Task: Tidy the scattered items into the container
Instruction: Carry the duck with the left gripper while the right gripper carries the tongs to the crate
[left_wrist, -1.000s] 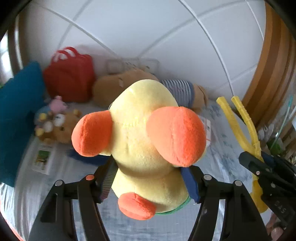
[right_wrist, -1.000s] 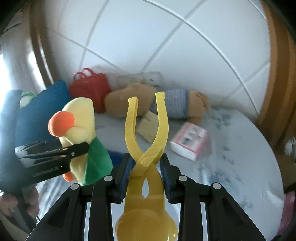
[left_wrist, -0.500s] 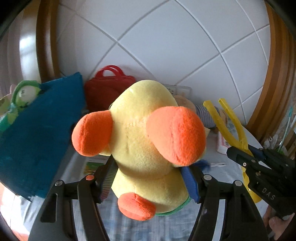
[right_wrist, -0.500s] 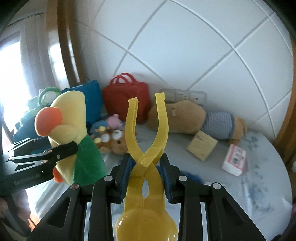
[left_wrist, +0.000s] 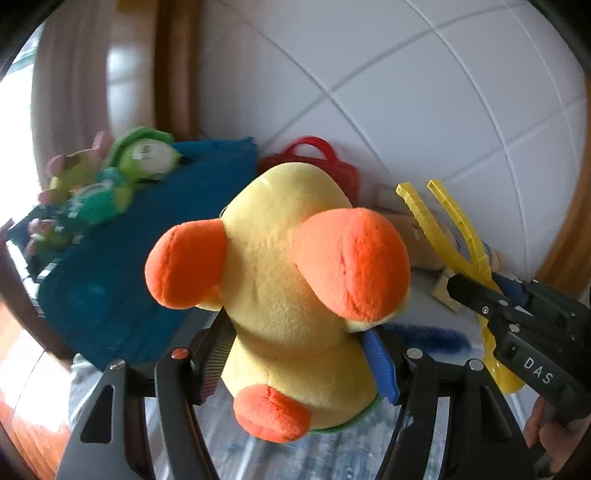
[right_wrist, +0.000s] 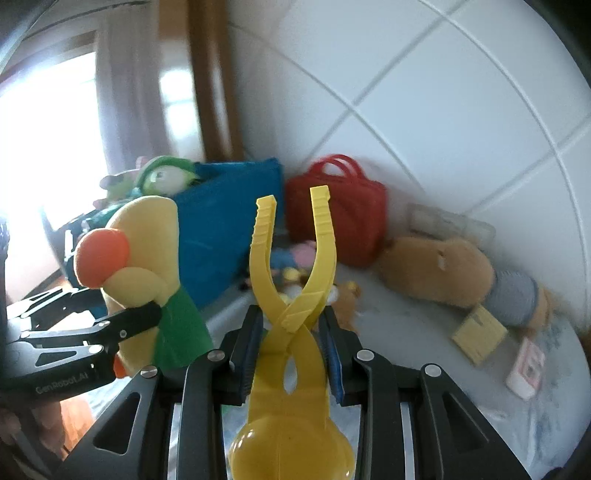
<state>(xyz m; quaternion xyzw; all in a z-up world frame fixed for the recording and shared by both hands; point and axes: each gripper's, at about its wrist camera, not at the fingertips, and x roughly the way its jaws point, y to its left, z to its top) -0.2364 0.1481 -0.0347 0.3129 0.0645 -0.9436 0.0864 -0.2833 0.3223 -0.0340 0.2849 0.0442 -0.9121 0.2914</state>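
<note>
Nearer now, blue bin (left_wrist: 147, 258); duck plush (left_wrist: 295, 295) seemingly clamped between jaws.

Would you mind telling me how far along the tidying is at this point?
Partly done. A green plush and other soft toys already sit in the blue bin. In hand: the left gripper holds the yellow duck plush, the right gripper the yellow plastic tongs. Left on the bed: the brown plush, red bag, small teddy, yellow pad and white-and-red box.
</note>
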